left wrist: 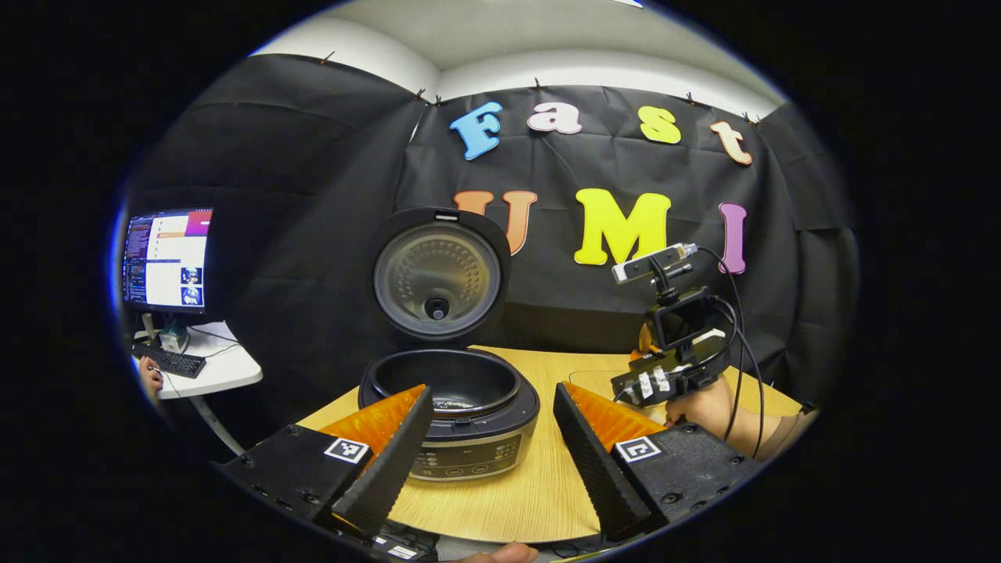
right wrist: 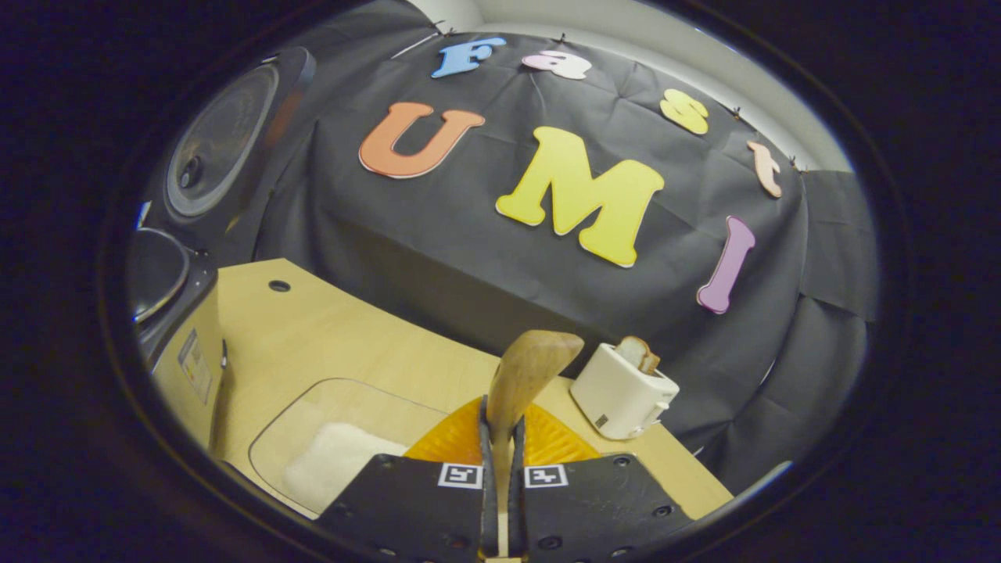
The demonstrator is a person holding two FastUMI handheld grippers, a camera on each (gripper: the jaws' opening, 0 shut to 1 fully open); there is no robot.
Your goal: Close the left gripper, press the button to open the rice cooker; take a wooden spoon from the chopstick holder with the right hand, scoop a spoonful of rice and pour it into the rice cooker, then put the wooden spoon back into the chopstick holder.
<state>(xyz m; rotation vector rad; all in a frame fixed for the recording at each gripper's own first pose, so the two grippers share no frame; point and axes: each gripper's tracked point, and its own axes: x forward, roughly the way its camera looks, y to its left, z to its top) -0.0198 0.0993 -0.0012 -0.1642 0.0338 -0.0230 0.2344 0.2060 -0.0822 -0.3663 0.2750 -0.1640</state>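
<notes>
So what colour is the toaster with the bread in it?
The toaster is white or cream, holding a browned slice. It shows best in the right gripper view.

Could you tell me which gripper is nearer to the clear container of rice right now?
Right. The right gripper, shut on the wooden spoon, hangs just above and beside the rice container. The left gripper is open in front of the rice cooker.

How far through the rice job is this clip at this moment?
Done: the rice cooker's lid stands open over its inner pot. In hand: the right gripper is shut on the wooden spoon, bowl up, above the clear container of rice. Left: scooping, pouring, returning the spoon. The left gripper is open in front of the cooker.
</notes>
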